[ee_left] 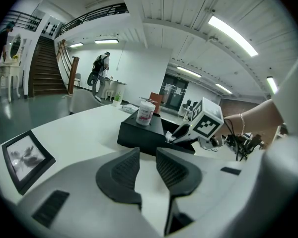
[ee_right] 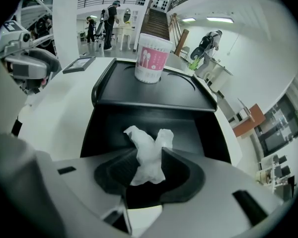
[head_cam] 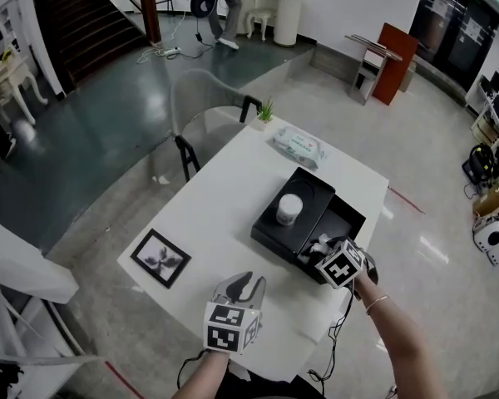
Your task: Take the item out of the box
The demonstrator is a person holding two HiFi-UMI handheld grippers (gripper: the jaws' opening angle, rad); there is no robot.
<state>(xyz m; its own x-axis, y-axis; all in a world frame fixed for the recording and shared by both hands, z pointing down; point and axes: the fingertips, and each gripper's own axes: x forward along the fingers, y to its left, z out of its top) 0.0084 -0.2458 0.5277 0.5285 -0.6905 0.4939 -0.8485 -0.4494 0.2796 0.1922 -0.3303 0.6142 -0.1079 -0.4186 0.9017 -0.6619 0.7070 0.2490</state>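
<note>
**R jaws pinching white wad at the open box; L jaws empty**

White tabletop [head_cam: 224,189] carries everything. Black box [head_cam: 287,231] sits straight ahead of the R jaws and ahead-right of the L jaws. Its far part is covered by a flat black lid [ee_right: 149,90]. Its near part is open, right under the R jaw tips.

R gripper [ee_right: 148,155]: jaws closed in on a crumpled white wad [ee_right: 146,138], pads pressing it from both sides. Wad sticks up past the tips, over the open part of the box. Can't tell if its lower end is clear of the box floor.

L gripper [ee_left: 148,152]: jaws a narrow gap apart, nothing btwn them, only bare tabletop showing through. It's low over the tabletop, well apart from the box, near the edge closest to the person.

Framed picture [head_cam: 160,258] lies flat on the tabletop, off to the left of the L jaws. Wipes pack [head_cam: 299,146] lies beyond the box, far ahead of both jaw pairs. White cup w/ pink print [ee_right: 152,58] stands upright on the lid, straight beyond the R jaws, past the wad. Small potted plant [head_cam: 264,113] sits at the far tabletop corner, beyond the wipes pack and left of it.
</note>
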